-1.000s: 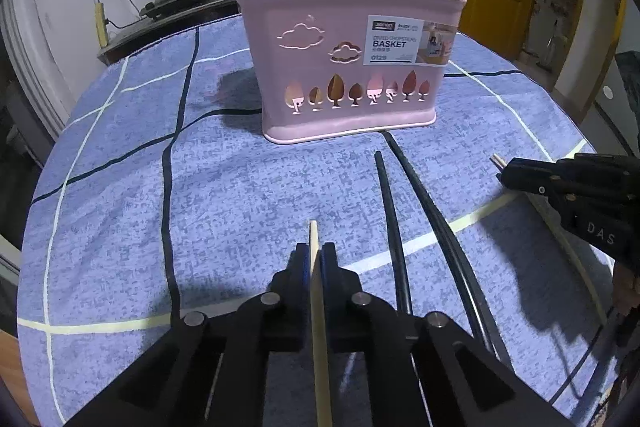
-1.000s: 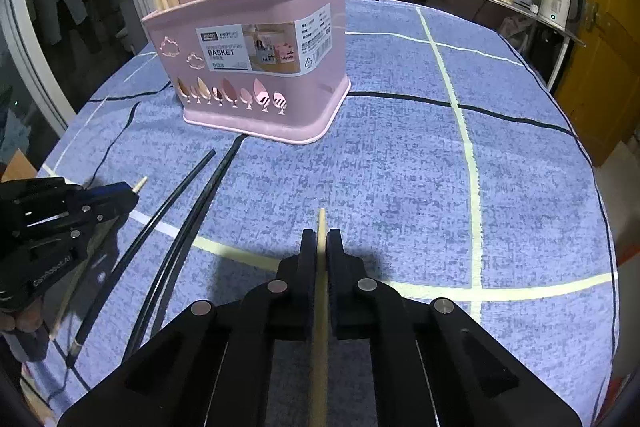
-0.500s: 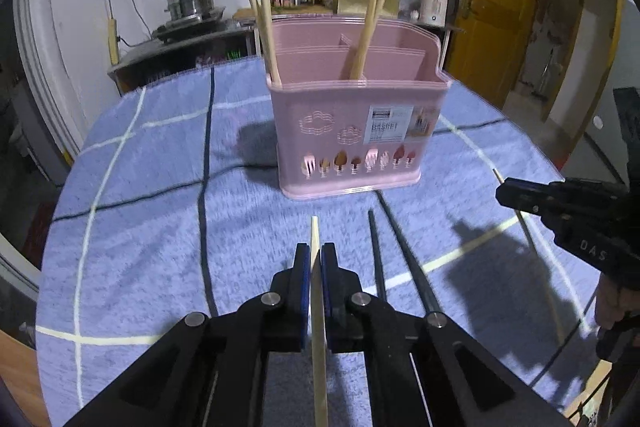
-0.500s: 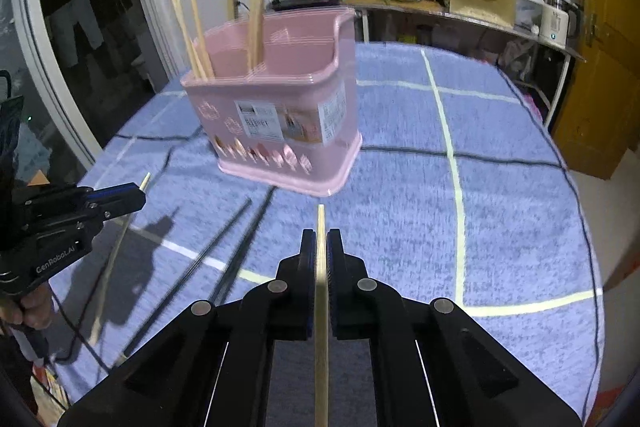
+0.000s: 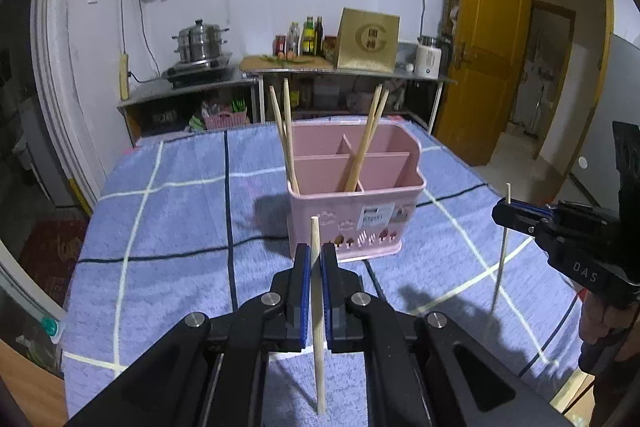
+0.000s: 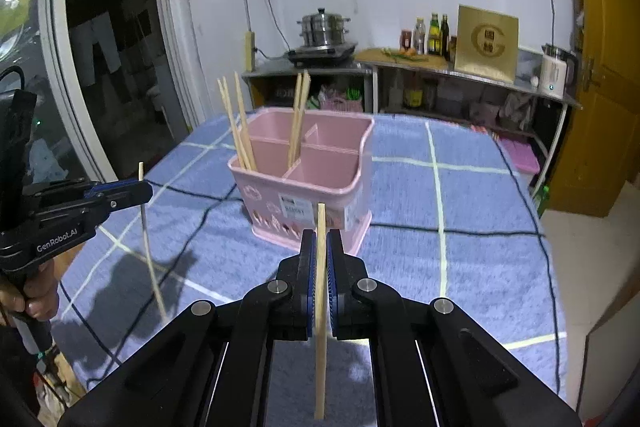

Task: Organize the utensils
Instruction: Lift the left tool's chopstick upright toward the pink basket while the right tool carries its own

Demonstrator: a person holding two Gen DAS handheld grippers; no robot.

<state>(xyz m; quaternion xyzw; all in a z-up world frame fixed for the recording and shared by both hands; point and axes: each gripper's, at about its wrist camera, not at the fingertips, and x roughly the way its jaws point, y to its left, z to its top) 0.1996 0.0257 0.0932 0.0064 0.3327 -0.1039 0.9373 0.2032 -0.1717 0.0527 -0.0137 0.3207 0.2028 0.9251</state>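
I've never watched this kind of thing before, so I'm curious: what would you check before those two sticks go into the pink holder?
1. Left tool clamped on its wooden chopstick: ok.
2. Right tool clamped on its wooden chopstick: ok.
3. Both chopsticks lifted clear of the blue tablecloth: ok.
4. Pink utensil basket upright, compartments open from above: ok.
5. Free compartment: the front right one looks empty: ok.
6. Whether either chopstick would slip in its tool: cannot tell.

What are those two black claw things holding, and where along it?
Each holds one wooden chopstick near its upper end: left hand-held gripper its chopstick, right hand-held gripper its chopstick.
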